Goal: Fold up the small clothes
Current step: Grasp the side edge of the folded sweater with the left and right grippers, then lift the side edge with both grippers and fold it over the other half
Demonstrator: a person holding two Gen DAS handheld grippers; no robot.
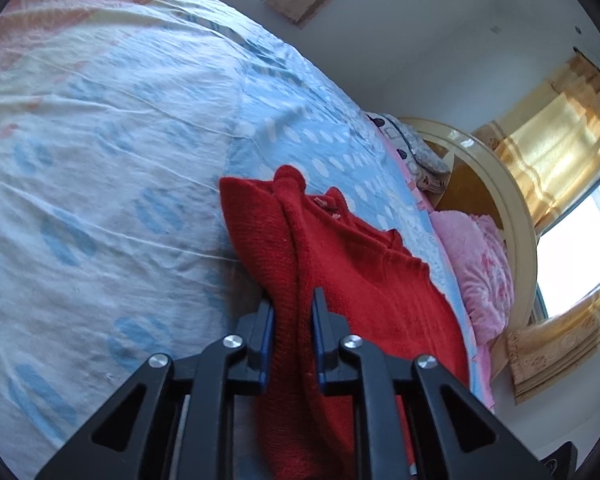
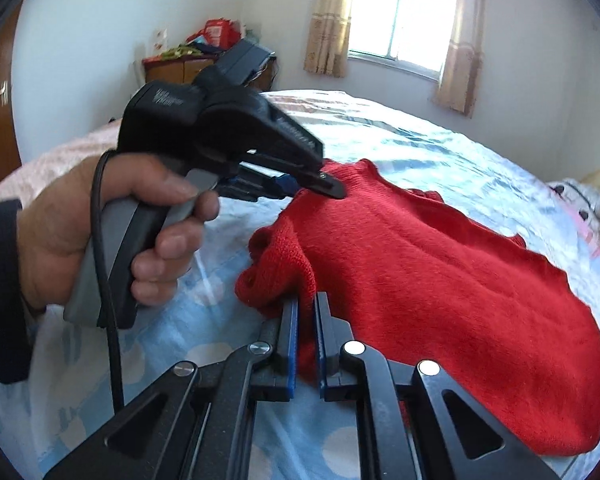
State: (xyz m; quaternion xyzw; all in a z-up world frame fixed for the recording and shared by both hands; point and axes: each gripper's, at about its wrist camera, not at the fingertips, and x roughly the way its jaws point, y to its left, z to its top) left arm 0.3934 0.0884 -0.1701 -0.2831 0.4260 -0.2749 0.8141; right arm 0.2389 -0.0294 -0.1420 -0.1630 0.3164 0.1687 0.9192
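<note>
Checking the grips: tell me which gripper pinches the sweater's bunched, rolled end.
The right gripper; it clamps the red sweater at its rolled end, while the left gripper bites the flat upper edge.

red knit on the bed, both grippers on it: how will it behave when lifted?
Probably floppy: the red sweater drapes and bunches between the right gripper and the left gripper. Its thick knit likely grips the pads rather than slipping. Unheld parts will likely sag toward the bedsheet.

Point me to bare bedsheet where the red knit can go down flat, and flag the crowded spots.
Free: the wide sheet left of the red sweater, and the stretch beyond it toward the window. Crowded: the pillow end, with a pink quilt and patterned pillow, and the near edge, where the left claw and right claw both pinch the sweater.
</note>
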